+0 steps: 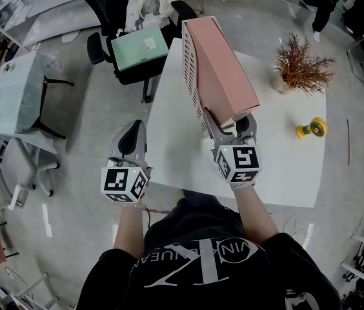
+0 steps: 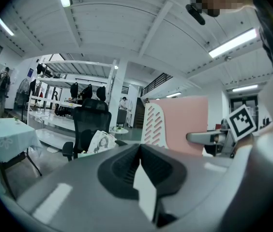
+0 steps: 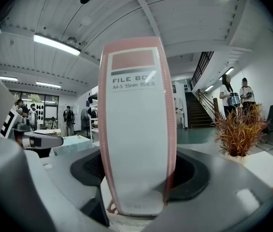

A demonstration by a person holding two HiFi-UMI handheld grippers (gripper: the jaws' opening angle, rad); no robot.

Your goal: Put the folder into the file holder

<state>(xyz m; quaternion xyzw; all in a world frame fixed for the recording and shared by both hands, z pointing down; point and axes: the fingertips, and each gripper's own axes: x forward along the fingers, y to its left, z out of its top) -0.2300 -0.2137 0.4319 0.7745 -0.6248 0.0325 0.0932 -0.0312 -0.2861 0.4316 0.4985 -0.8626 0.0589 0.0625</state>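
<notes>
The head view looks steeply down on the counter (image 1: 285,166) from over the person (image 1: 201,270). The left gripper (image 1: 132,128) view looks about level along its jaws, from beside the counter towards a chair (image 2: 85,124), and sees the folder (image 2: 187,124) farther off at its right. The right gripper (image 1: 233,123) view faces the same folder's spine from very near; all three views share this folder.

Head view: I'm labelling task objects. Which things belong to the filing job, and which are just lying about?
Job: pink folder, white file holder, right gripper around the folder.
Lying about: dried plant, yellow object, office chair, green box.
</notes>
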